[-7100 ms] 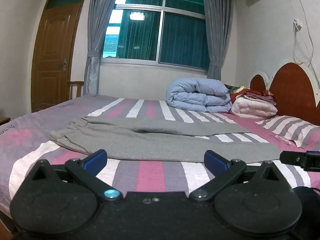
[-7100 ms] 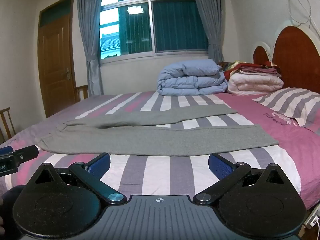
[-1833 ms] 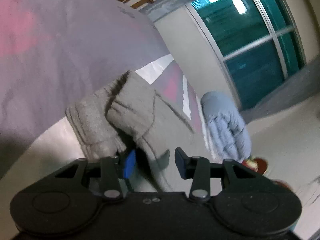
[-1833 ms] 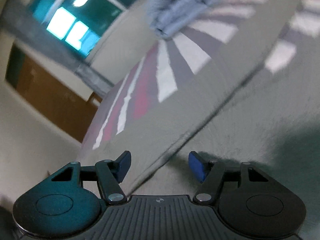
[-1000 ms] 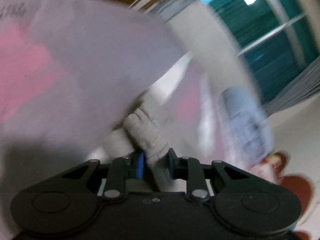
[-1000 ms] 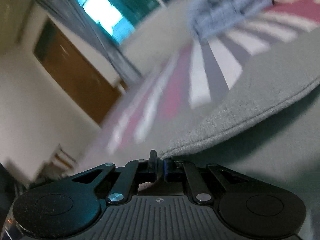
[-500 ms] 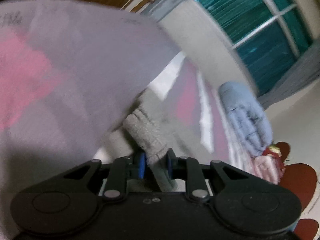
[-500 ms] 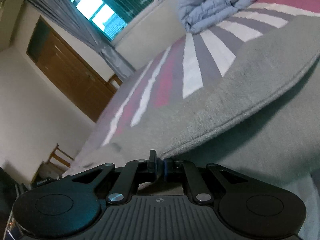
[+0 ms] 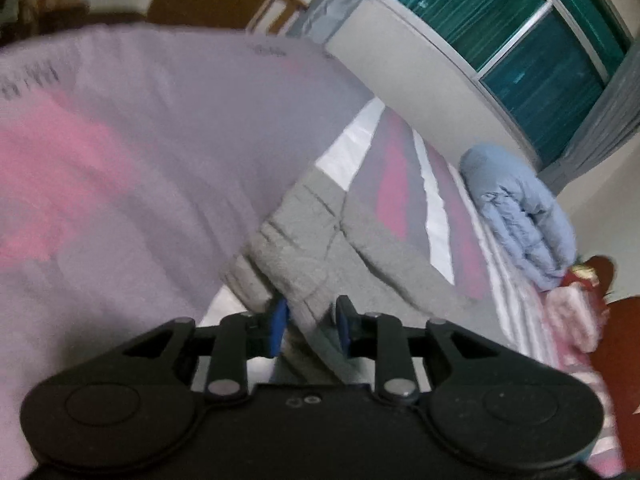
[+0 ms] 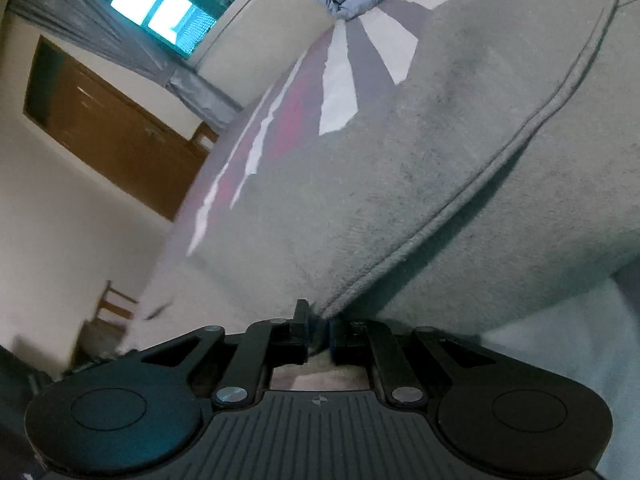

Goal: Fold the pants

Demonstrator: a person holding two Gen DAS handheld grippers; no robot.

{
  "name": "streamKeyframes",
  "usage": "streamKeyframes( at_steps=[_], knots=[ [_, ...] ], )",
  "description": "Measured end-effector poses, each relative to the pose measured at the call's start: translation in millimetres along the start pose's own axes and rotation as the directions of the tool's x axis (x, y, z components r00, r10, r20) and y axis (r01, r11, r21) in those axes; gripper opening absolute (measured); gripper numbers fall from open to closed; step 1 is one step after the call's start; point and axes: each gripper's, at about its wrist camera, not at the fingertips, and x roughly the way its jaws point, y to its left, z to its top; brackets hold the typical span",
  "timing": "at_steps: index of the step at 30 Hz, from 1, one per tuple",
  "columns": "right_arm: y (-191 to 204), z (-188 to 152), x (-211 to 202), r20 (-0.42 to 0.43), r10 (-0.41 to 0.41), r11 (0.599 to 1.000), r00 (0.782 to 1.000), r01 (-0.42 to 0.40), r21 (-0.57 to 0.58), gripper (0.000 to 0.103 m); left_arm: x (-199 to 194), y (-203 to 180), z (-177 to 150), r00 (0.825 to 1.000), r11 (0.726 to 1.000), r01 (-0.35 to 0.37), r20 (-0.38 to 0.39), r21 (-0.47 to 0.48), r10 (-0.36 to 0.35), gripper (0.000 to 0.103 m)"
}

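The grey pants (image 9: 320, 236) lie on the striped bed (image 9: 120, 160). In the left wrist view, the ribbed waistband end sits between the blue pads of my left gripper (image 9: 310, 326), which is shut on it. In the right wrist view, the pants (image 10: 400, 200) fill most of the frame, one leg lying over the other with a hemmed edge running diagonally. My right gripper (image 10: 318, 334) is shut on that hem edge, jaws nearly together.
A folded blue duvet (image 9: 520, 216) and a pink pile of bedding (image 9: 568, 312) lie near the red headboard (image 9: 616, 344). A window with grey curtains (image 9: 520, 40), a brown door (image 10: 112, 128) and a wooden chair (image 10: 116, 308) stand beyond the bed.
My left gripper's jaws stand a little wider on the waistband than half a second ago. My right gripper has carried the hem across, so the upper leg now covers more of the lower one.
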Motion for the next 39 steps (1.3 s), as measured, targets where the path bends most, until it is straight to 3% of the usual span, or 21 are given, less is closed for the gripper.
streamKeyframes(
  at_steps=[1,3,5,7,10,13,17,21,22,23,29,31,34,36,37,39],
  knots=[
    [-3.3,2.3,-17.4,0.056,0.004,1.000,0.998,-0.003,-0.012,0.028,-6.3,-9.7,-3.7,1.000,1.000,-0.018,0.018,0.023,0.017,0.016],
    [-18.6,11.3,-39.2,0.115,0.006,1.000,0.993,-0.008,0.015,0.029,-18.8,-28.0,-14.9,0.998,0.999,-0.020,0.052,0.046,0.017,0.016],
    [-37.2,23.9,-54.5,0.177,-0.039,0.999,0.983,0.032,0.042,0.029,-19.4,-48.0,-28.9,0.999,0.997,-0.003,0.051,0.077,-0.001,0.024],
    [-64.7,40.2,-60.8,0.215,-0.078,0.991,0.973,0.051,0.124,0.029,-13.2,-69.8,-47.3,0.998,0.994,-0.028,0.056,0.101,0.022,0.024],
    [-95.2,60.8,-57.3,0.214,-0.093,0.972,0.973,0.042,0.233,0.029,3.7,-92.5,-71.1,0.999,0.995,-0.042,0.028,0.089,0.040,0.024],
    [-123.7,72.9,-54.7,0.210,-0.089,0.952,0.974,0.021,0.305,0.029,14.3,-103.5,-86.7,0.993,0.985,-0.115,0.045,0.131,0.110,0.026],
    [-142.6,95.9,-52.5,0.212,-0.063,0.930,0.975,-0.020,0.366,0.029,20.4,-96.9,-96.3,0.993,0.985,-0.114,0.058,0.132,0.107,0.026],
    [-145.2,109.0,-48.7,0.206,-0.058,0.930,0.977,-0.022,0.367,0.028,19.5,-101.1,-109.2,0.990,0.976,-0.126,0.092,0.180,0.111,0.026],
    [-143.9,111.5,-48.7,0.205,-0.068,0.938,0.976,-0.007,0.346,0.022,19.3,-101.5,-109.3,0.989,0.974,-0.130,0.094,0.183,0.115,0.026],
    [-136.4,116.1,-46.3,0.200,-0.083,0.948,0.976,0.016,0.318,0.004,20.6,-102.8,-108.9,0.989,0.974,-0.133,0.095,0.184,0.117,0.026],
    [-99.9,92.3,-121.7,0.303,-0.051,0.985,0.952,-0.002,0.171,0.004,18.9,-100.7,-108.5,0.990,0.975,-0.120,0.091,0.188,0.104,0.026],
    [-93.3,73.0,-137.0,0.280,-0.089,0.991,0.956,0.056,0.124,0.004,18.8,-101.4,-109.4,0.990,0.975,-0.119,0.091,0.189,0.104,0.026],
    [-117.5,55.9,-119.1,0.180,-0.192,0.969,0.965,0.157,0.192,0.004,19.1,-103.6,-109.7,0.990,0.971,-0.127,0.090,0.200,0.111,0.026],
    [-134.5,58.9,-108.6,0.142,-0.130,0.956,0.981,0.086,0.282,0.004,18.2,-103.9,-110.2,0.990,0.972,-0.126,0.089,0.198,0.111,0.026],
    [-133.1,63.9,-110.9,0.147,-0.124,0.955,0.981,0.077,0.288,0.006,17.4,-103.6,-110.3,0.990,0.973,-0.125,0.088,0.195,0.109,0.026],
    [-129.7,72.4,-125.8,0.218,-0.142,0.959,0.966,0.080,0.272,0.025,16.7,-103.9,-110.5,0.990,0.973,-0.122,0.089,0.195,0.107,0.026]
  ],
)
